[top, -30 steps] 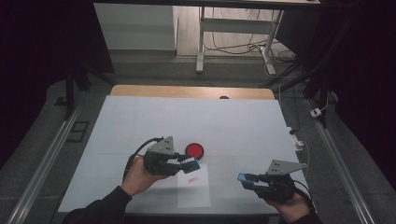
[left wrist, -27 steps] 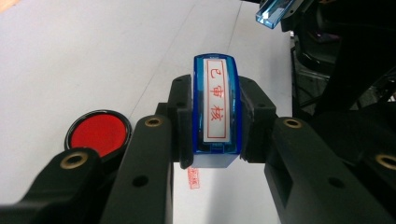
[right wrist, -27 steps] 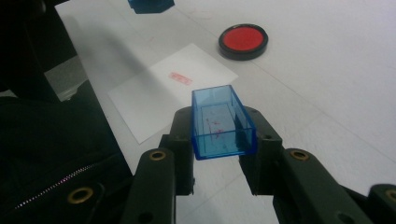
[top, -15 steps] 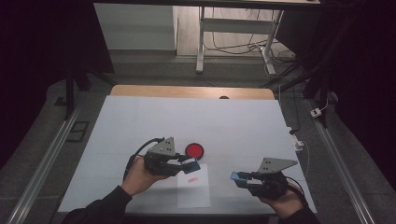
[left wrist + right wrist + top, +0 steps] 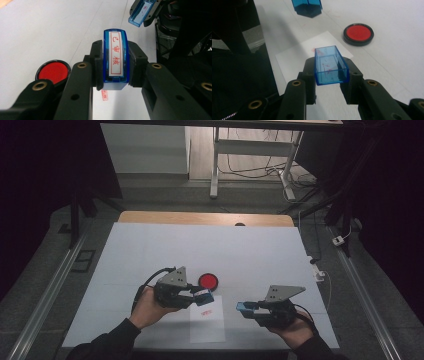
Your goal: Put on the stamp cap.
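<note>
We see the left gripper (image 5: 115, 62) pinching a blue rectangular plastic stamp (image 5: 115, 57) above the white paper sheet (image 5: 207, 322); the right gripper (image 5: 329, 72) clamps its clear blue cap (image 5: 330, 65), apart, beside the sheet's right edge

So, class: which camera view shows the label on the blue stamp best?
The left gripper view: the blue stamp faces it, red characters legible. The high view shows it small; the right gripper view catches its underside.

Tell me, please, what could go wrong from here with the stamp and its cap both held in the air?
The stamp sits in the left gripper above the paper, which already bears a red print; a dip could smudge it. The cap, inked inside, could mark the paper if the right gripper slips.
</note>
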{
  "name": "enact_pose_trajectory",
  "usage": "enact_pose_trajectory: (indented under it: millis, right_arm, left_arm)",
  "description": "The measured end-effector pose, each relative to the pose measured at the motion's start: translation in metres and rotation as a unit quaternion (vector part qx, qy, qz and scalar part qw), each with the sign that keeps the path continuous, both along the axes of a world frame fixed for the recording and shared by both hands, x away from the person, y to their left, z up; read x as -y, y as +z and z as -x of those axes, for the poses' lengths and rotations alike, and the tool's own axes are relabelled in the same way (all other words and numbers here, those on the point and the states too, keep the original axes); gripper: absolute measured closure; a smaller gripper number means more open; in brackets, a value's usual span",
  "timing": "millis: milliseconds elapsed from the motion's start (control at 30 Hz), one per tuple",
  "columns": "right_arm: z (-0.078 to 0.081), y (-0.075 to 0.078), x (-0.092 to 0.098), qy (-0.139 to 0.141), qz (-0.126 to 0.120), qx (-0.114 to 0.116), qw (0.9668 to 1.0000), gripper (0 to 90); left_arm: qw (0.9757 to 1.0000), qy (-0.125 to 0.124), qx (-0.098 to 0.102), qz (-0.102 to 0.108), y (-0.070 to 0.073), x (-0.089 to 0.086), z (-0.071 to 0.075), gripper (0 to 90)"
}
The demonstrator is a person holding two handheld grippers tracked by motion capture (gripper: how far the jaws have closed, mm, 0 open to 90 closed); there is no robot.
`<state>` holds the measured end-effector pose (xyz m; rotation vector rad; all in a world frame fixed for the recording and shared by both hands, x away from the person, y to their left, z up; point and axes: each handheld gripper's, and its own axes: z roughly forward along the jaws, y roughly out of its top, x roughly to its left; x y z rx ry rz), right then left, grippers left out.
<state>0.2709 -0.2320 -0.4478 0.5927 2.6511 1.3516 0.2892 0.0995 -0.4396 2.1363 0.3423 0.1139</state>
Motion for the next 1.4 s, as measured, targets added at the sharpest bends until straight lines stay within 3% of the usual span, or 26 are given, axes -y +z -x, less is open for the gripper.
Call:
enact_pose_trajectory:
  millis: [300,567,900,1400]
  right_arm:
    - [-0.006,-0.001,-0.018,0.035,0.005,0.011,0.9993,67.7]
    - [-0.013,-0.005,-0.034,0.074,0.0,0.005,0.9972,67.7]
    - [-0.022,-0.014,-0.048,0.081,-0.016,-0.016,0.9964,67.7]
    - [-0.028,-0.022,-0.066,0.111,-0.03,-0.023,0.9931,67.7]
  left_arm:
    - [1.0,-0.008,0.003,0.002,0.001,0.0,-0.001,69.7]
    - [0.9996,-0.025,0.013,0.0,0.001,0.0,0.001,69.8]
    - [0.9991,-0.037,0.02,0.007,0.003,0.0,0.002,69.8]
    - [0.9978,-0.058,0.028,0.016,0.003,0.0,0.002,69.8]
